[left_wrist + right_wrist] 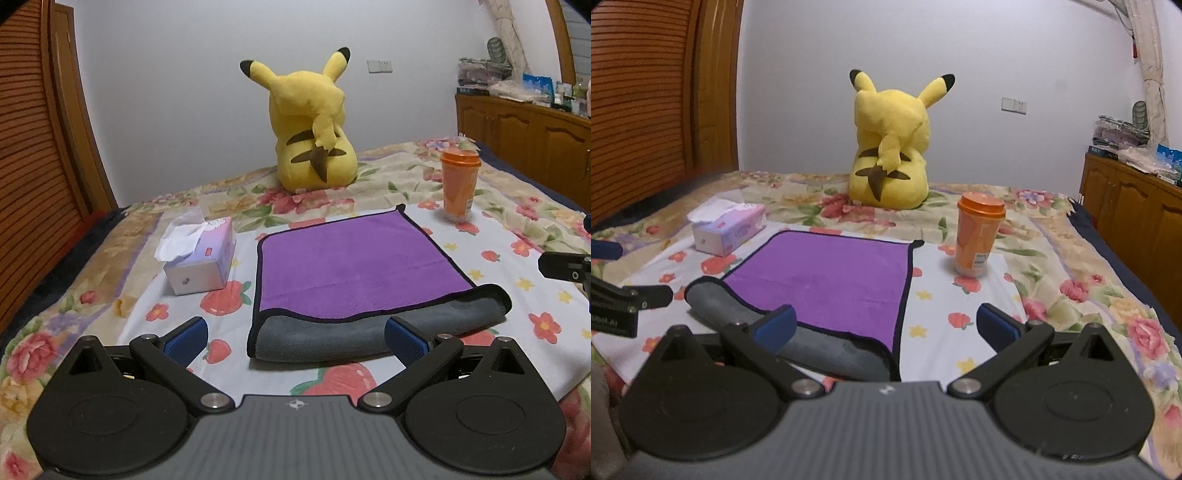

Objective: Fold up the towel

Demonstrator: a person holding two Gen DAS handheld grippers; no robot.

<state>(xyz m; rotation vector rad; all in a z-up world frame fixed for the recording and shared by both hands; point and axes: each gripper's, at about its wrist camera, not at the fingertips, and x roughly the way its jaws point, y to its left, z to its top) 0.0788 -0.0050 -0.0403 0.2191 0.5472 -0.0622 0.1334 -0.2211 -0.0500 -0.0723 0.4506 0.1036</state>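
Towel (354,258): purple with a black hem, lying flat on the bedsheet (517,280); its near edge is turned over in a loose roll that shows the grey underside
Left gripper (295,338): fingers spread wide and holding nothing; the grey roll lies between and just beyond its blue pads (186,338)
Right gripper (886,328): fingers wide apart, empty, over the towel's near right corner; its left pad overlaps the grey roll in view, contact unclear
Tissue box (201,258): left of the towel, apart from it
Cup (460,184): orange, upright, beyond the towel's far right corner
Plush (314,125): yellow, sitting behind the towel, back turned
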